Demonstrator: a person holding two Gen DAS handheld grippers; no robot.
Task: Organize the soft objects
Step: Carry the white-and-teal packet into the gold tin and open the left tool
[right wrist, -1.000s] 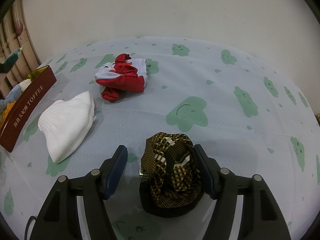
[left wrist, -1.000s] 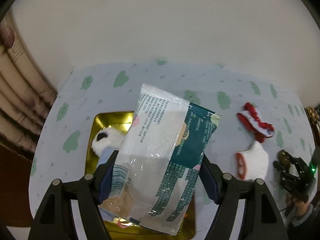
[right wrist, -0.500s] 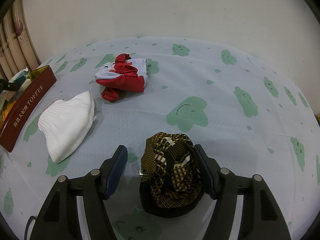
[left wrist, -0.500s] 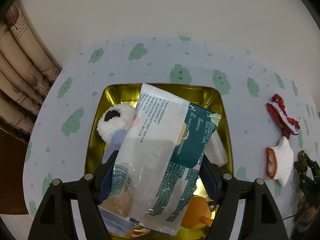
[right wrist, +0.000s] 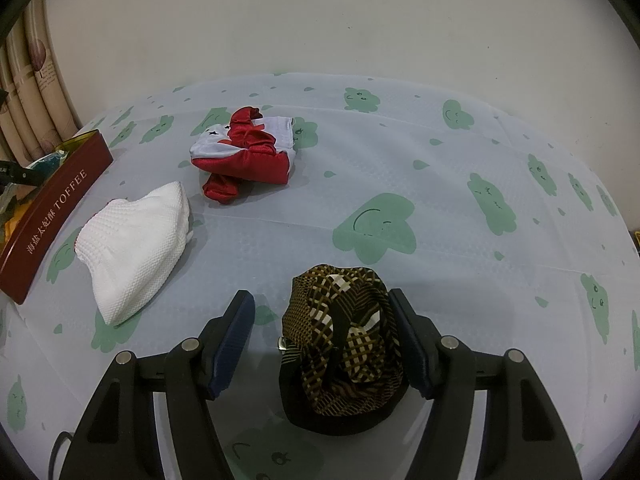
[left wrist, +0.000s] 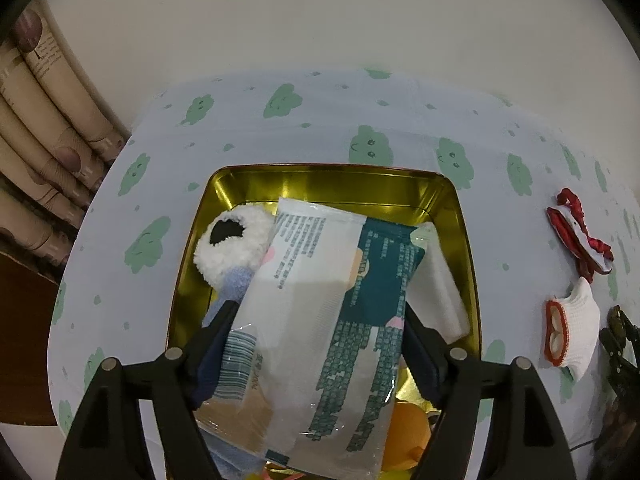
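Both tools, left tool (left wrist: 316,336) and right tool (right wrist: 322,330), are matte black frames with silver screw heads and dark blue finger pads (right wrist: 234,338).

Brown-checked cloth (right wrist: 344,344); gold tin (left wrist: 332,184)

A plain off-white wall (right wrist: 320,16) stands behind the table. The table carries a pale blue tablecloth (right wrist: 440,184) printed with green smiling clouds. Beige curtains (left wrist: 44,92) with a tree motif hang in folds at left.
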